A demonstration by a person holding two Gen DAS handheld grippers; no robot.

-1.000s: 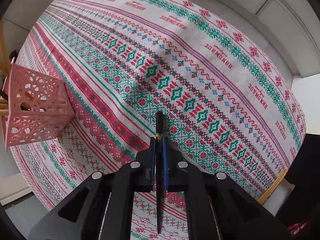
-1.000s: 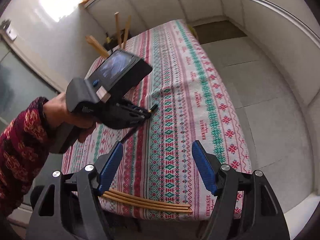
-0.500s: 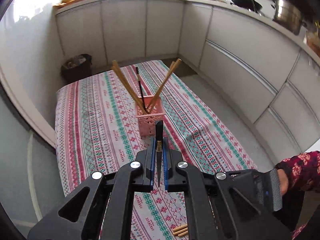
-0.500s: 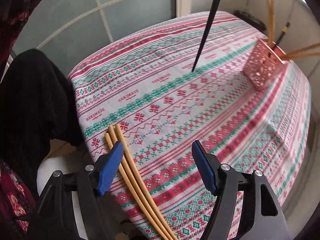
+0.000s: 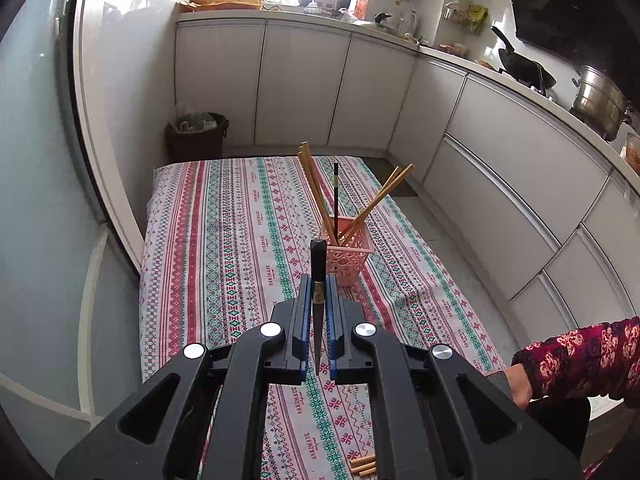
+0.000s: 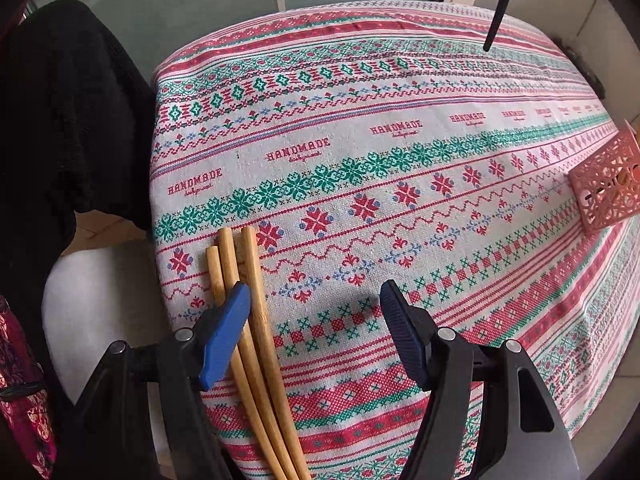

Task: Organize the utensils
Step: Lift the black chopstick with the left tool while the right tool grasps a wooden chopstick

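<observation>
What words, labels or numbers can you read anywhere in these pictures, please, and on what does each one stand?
"HANDMADE": printed again and again in red along a pale stripe of the tablecloth, and also legible in the left wrist view.
Small script line under each "HANDMADE": too small to read.
Packets and bottles on the kitchen counter: too blurred to read.

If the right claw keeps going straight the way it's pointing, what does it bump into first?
Probably the tablecloth. The right claw points steeply down, its jaws closing with only cloth between them. The bamboo chopsticks lie beside its left finger, so that finger might touch them first.
</observation>
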